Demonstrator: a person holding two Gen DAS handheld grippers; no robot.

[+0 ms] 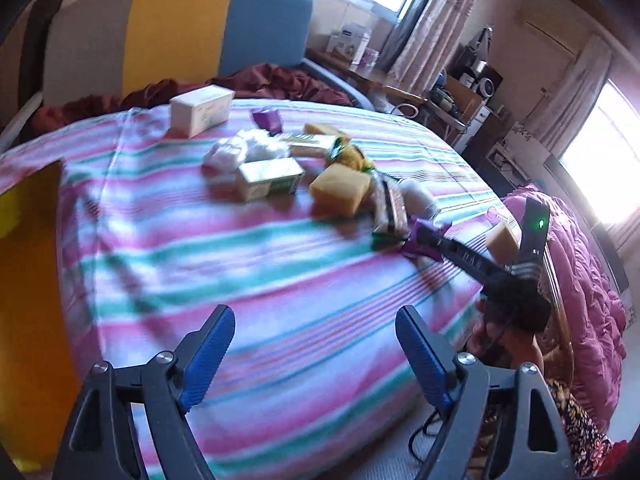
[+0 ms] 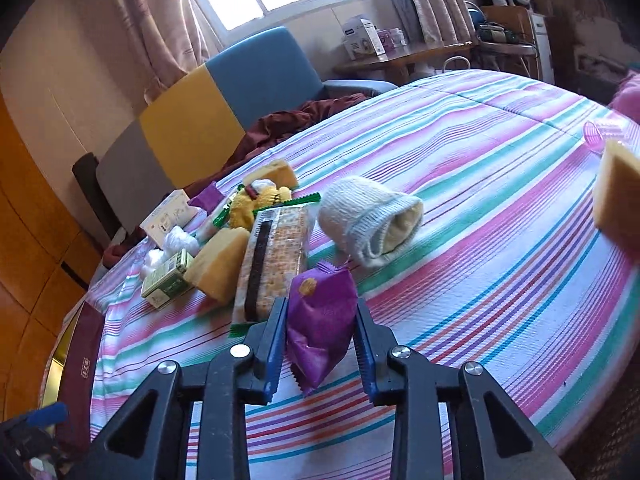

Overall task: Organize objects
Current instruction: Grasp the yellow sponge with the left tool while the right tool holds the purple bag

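A pile of objects lies on the striped bed [image 1: 240, 264]: a white box [image 1: 202, 109], a green and white box [image 1: 270, 178], yellow sponges [image 1: 340, 189], a cracker pack [image 2: 274, 258], a rolled white sock [image 2: 372, 220] and a yellow plush toy [image 2: 256, 202]. My right gripper [image 2: 322, 344] is shut on a purple snack packet [image 2: 320, 320]; it also shows in the left wrist view [image 1: 424, 236]. My left gripper [image 1: 316, 356] is open and empty above the bed's near part.
A grey, yellow and blue headboard [image 1: 176, 32] stands behind a dark red blanket [image 1: 256, 82]. A pink cup [image 2: 598, 134] and another sponge [image 2: 618, 196] lie at the right. A pink quilt [image 1: 580, 280] and a wooden cabinet [image 1: 28, 280] flank the bed.
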